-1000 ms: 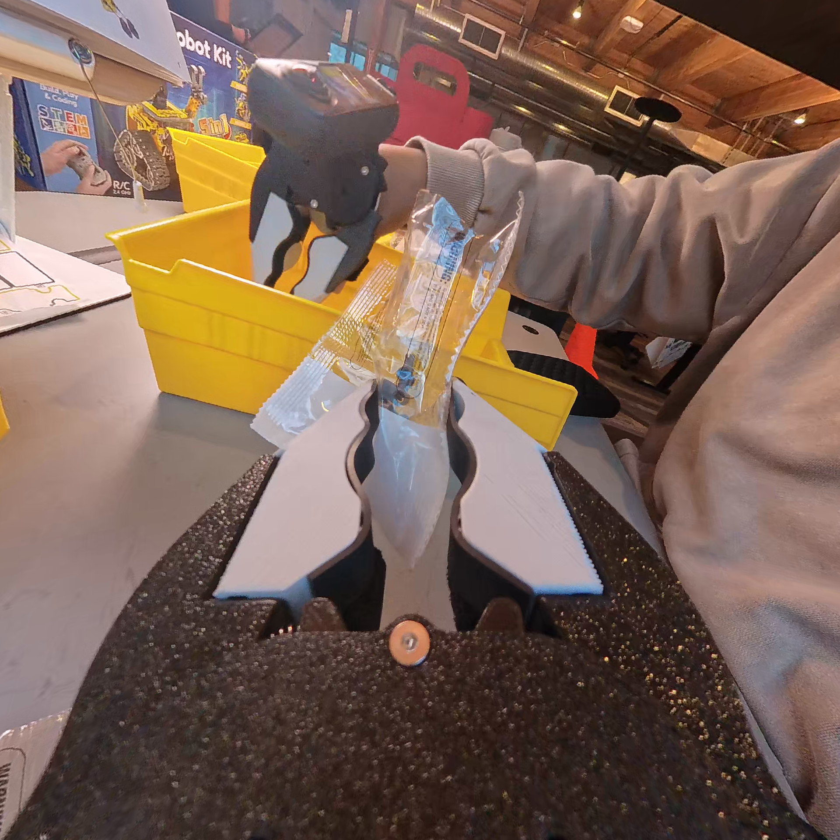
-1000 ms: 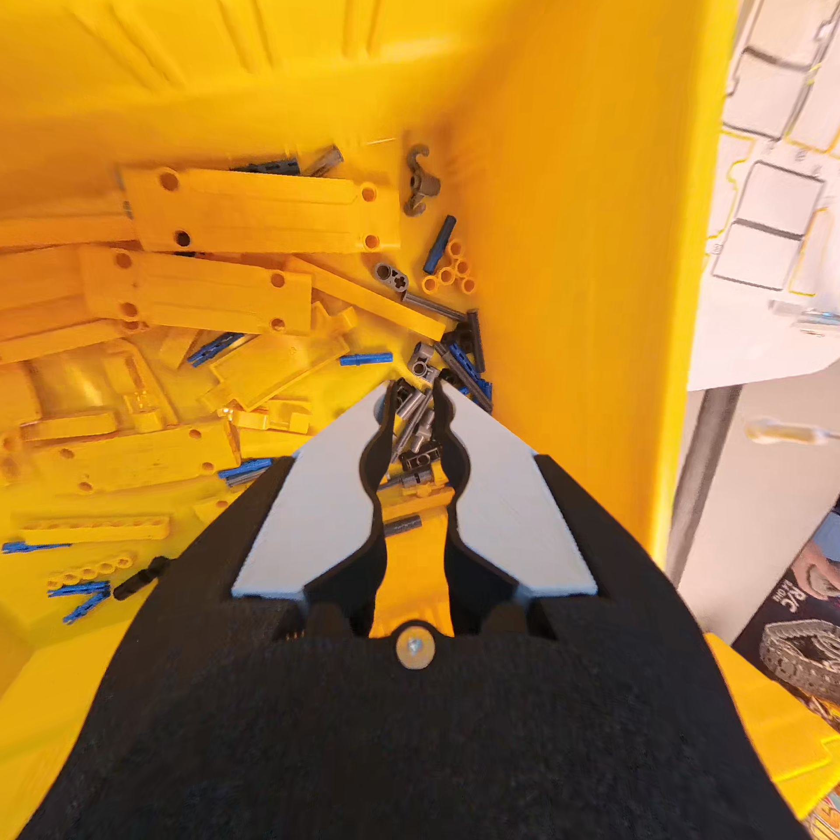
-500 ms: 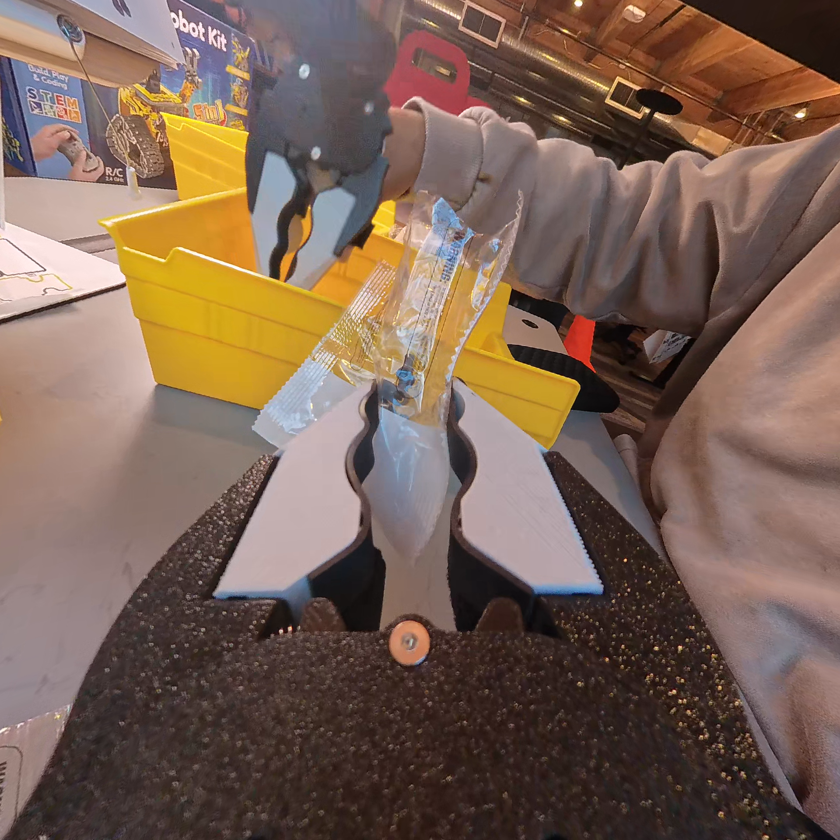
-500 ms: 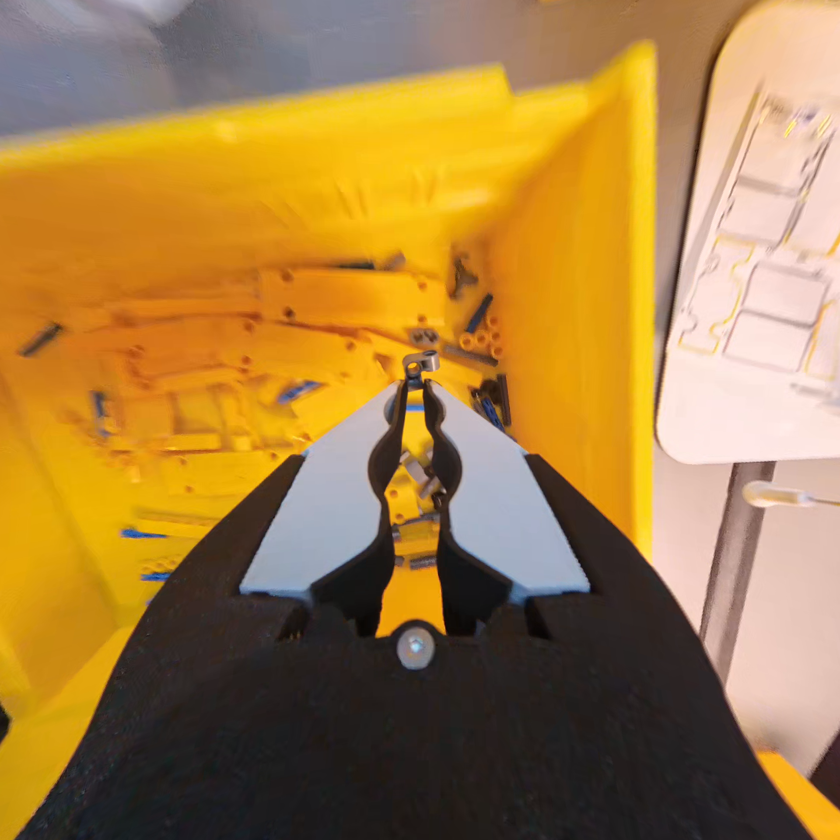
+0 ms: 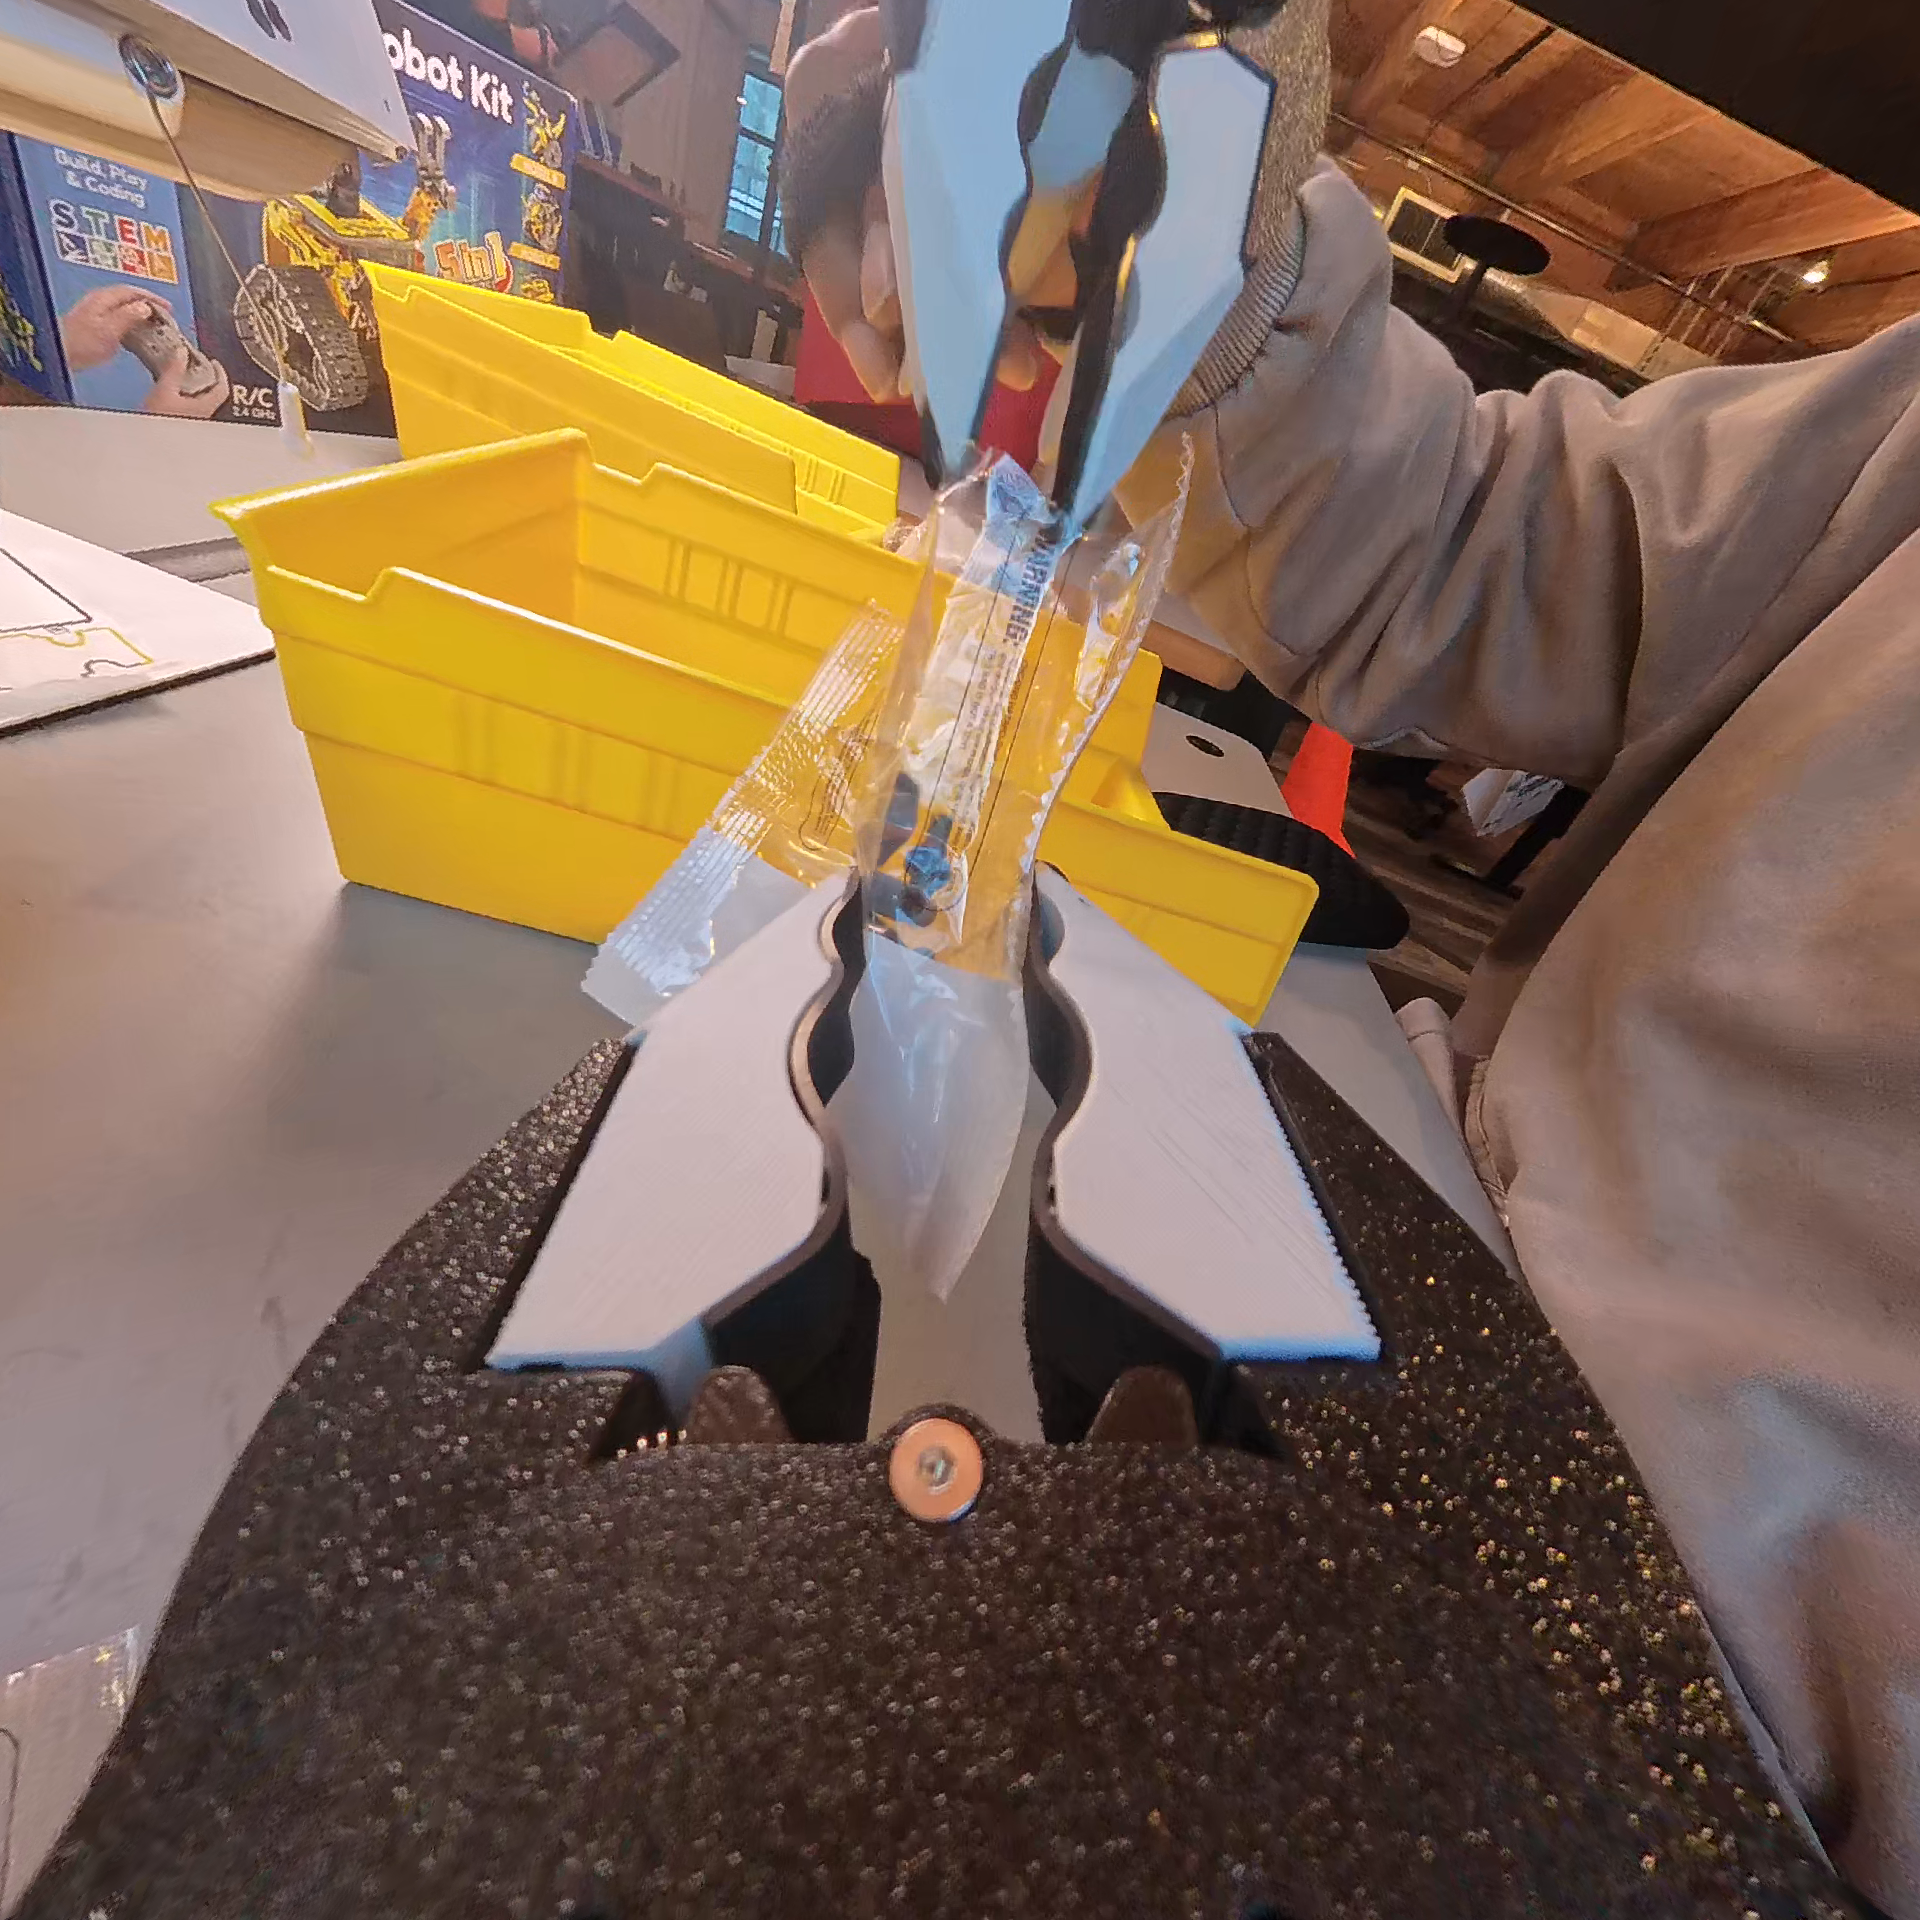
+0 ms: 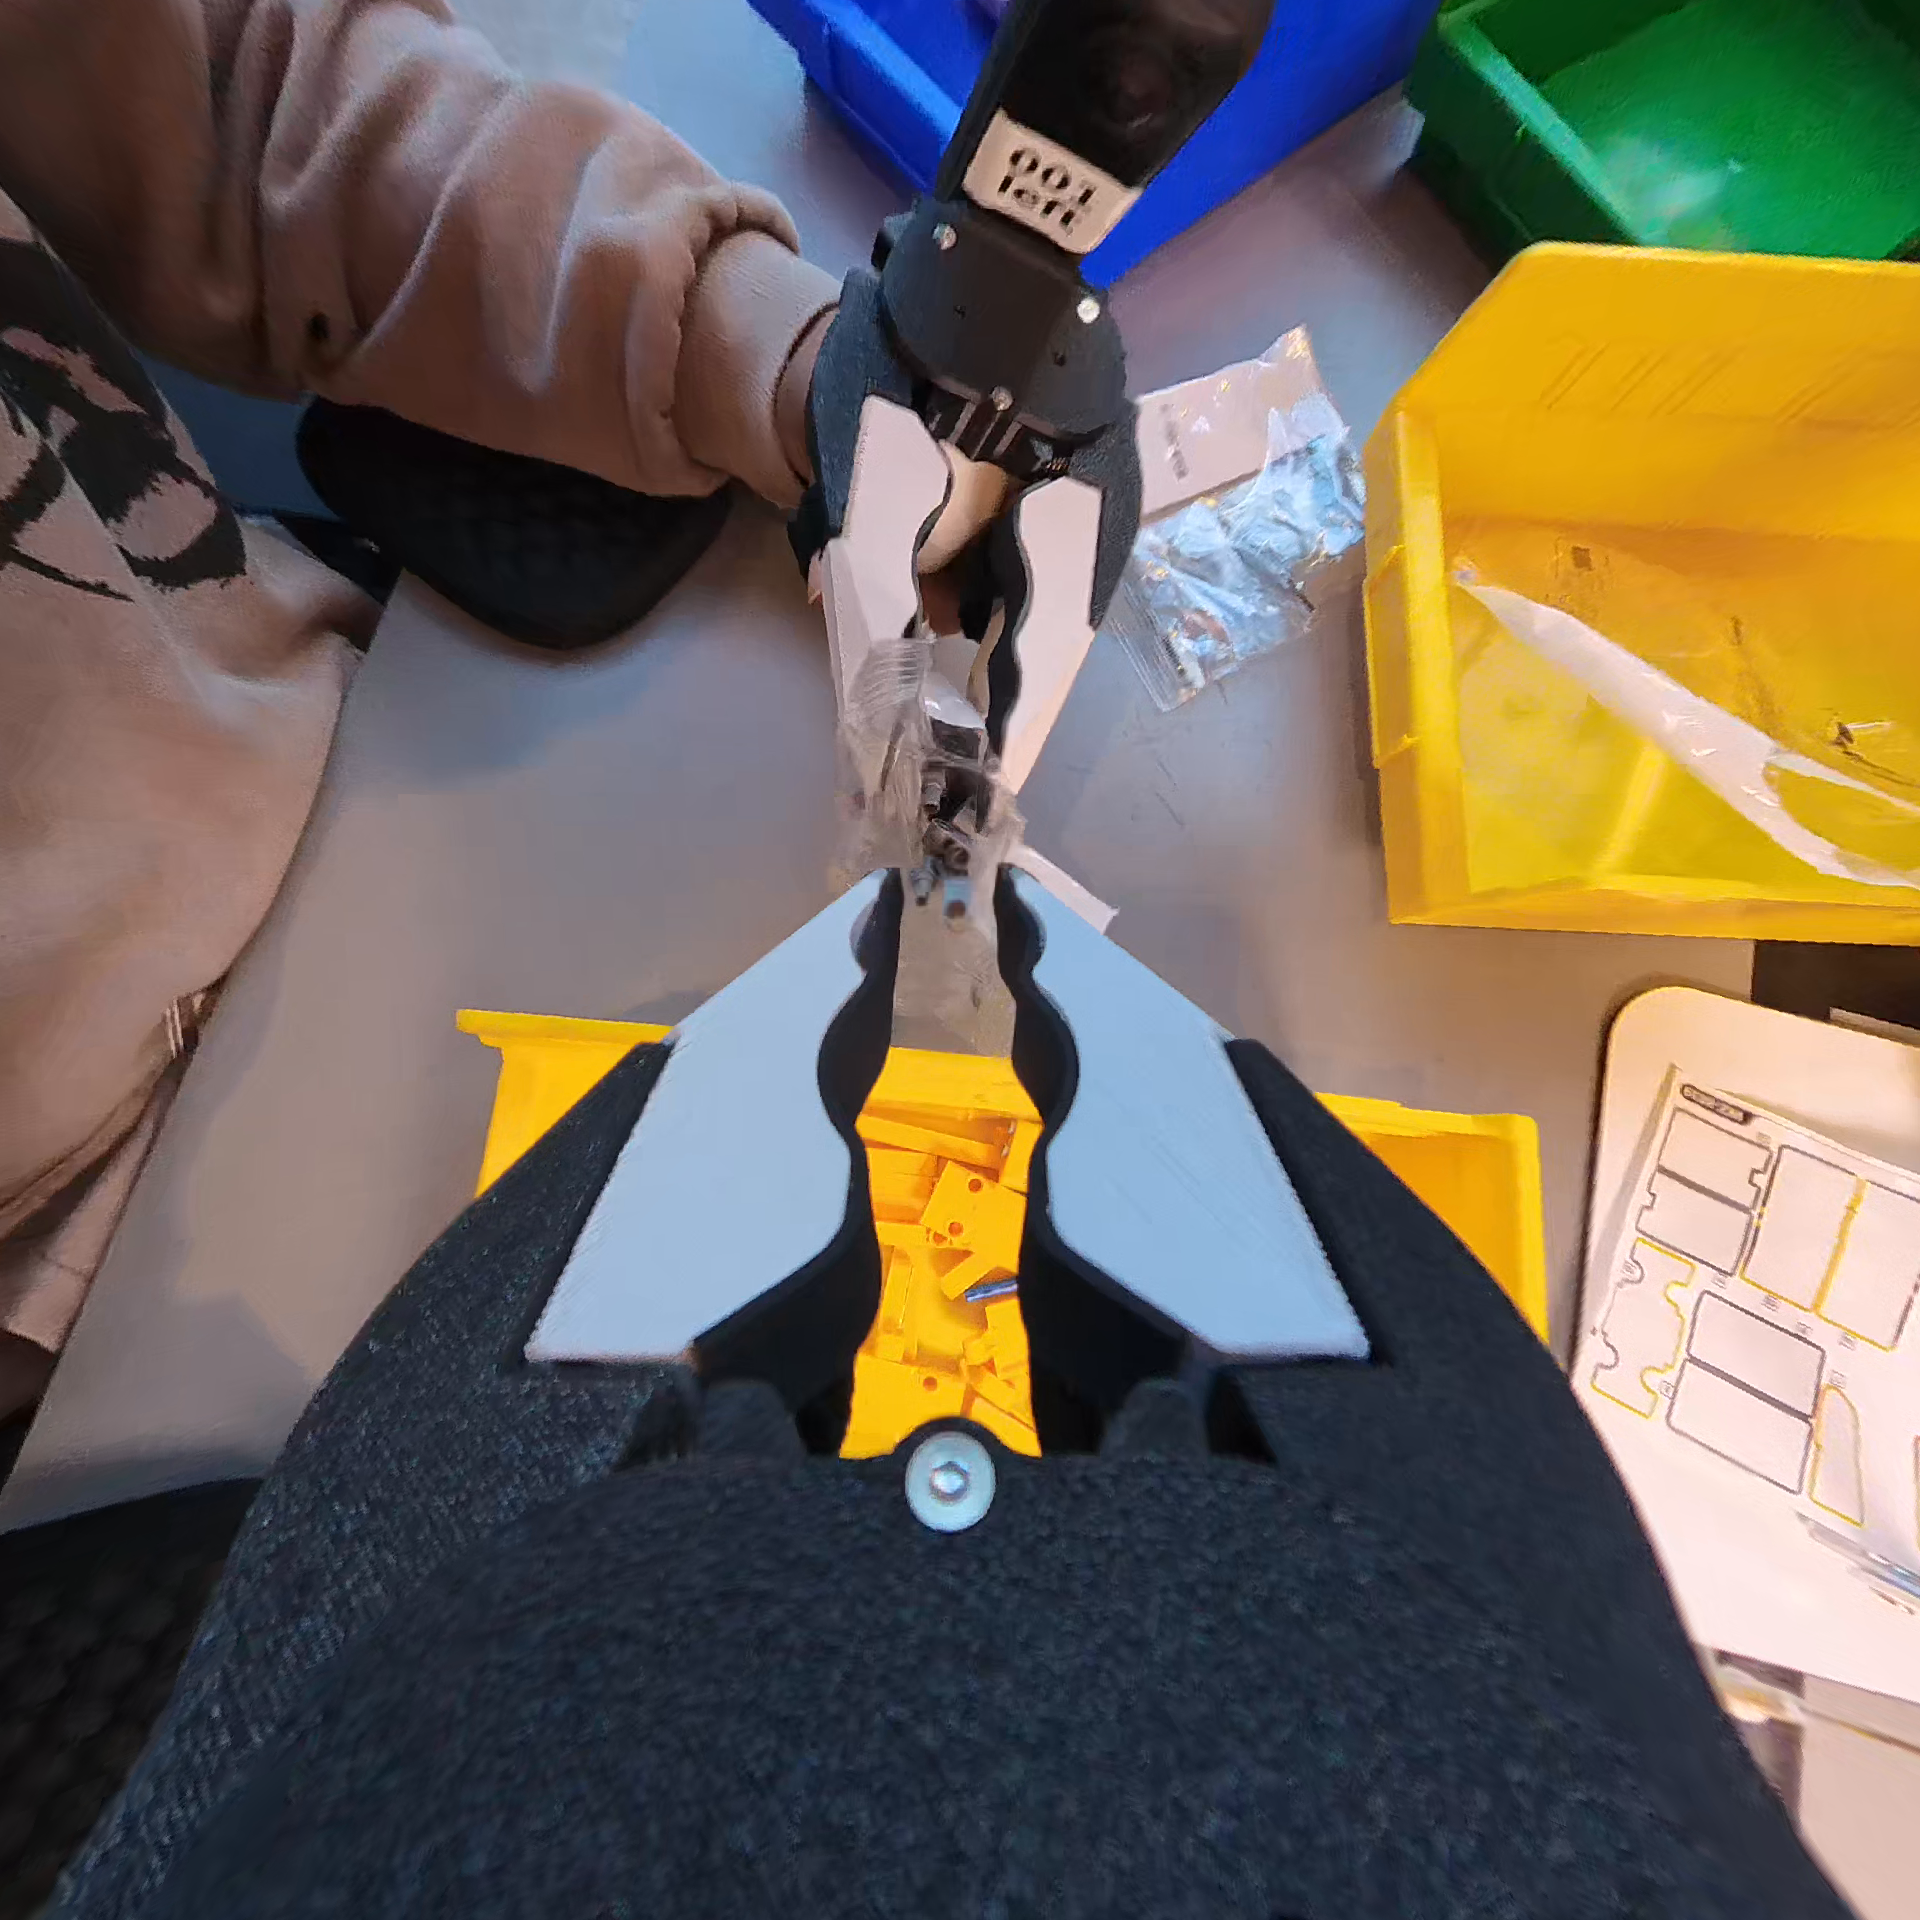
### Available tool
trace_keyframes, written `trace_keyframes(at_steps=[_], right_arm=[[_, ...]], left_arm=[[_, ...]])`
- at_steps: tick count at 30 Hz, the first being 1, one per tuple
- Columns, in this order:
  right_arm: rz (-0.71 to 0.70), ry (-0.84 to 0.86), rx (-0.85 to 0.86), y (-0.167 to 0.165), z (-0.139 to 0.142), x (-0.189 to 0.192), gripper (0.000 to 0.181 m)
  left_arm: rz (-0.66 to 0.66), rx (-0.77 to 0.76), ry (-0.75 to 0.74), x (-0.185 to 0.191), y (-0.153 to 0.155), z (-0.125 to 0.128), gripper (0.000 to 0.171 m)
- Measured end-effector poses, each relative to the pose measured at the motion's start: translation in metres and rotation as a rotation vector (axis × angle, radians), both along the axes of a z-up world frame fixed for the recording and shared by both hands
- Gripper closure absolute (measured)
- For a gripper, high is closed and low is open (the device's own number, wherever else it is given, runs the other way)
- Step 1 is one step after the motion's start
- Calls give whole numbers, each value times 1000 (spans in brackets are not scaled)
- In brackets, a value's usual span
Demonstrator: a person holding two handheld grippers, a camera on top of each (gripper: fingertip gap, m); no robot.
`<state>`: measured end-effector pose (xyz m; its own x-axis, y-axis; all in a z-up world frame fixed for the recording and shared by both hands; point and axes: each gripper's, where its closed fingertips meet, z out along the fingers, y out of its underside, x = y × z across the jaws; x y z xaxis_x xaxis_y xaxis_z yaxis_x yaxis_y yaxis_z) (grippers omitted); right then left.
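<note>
My left gripper is shut on a clear plastic bag with small dark parts at its bottom, and holds it upright above the grey table. My right gripper points down onto the bag's top edge. In the right wrist view my right gripper has its jaws a narrow gap apart. Small grey pieces sit between its tips at the bag's mouth. The left gripper shows beyond, gripping the bag. A yellow bin of yellow parts lies under my right gripper.
A second yellow bin holds a clear wrapper. Another bag of parts lies on the table, with a blue bin and a green bin beyond. An instruction sheet lies at the right. A kit box stands behind. The grippers' ends are close to 7 cm from one another.
My right gripper rose out of the yellow bin with a small grey piece and moved over to the bag's top. Its jaws stand wider than half a second ago. The left gripper stayed still.
</note>
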<state>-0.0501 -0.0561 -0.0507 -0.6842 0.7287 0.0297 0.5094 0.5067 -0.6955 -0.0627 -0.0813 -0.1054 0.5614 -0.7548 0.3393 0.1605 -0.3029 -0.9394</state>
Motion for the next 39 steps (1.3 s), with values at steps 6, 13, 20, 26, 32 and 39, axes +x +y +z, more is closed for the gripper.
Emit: trace_keyframes(at_steps=[6, 13, 20, 26, 32, 39], right_arm=[[-260, -94, 277, 115, -36, 4, 165], [-244, -441, 630, 189, -149, 39, 168], [-243, -458, 672, 193, -156, 32, 169], [-220, -528, 536, 178, -157, 42, 177], [-237, -521, 495, 179, -158, 40, 176], [-225, -449, 344, 156, -141, 34, 178]], left_arm=[[4, 4, -8, -2, 1, 2, 144], [12, 3, 6, -3, 1, 0, 144], [5, -7, 10, -3, 2, -3, 144], [-4, -13, 12, -1, 2, -5, 144], [-6, -19, 13, -1, 2, -6, 144], [-9, -20, 10, 0, 2, -6, 144]])
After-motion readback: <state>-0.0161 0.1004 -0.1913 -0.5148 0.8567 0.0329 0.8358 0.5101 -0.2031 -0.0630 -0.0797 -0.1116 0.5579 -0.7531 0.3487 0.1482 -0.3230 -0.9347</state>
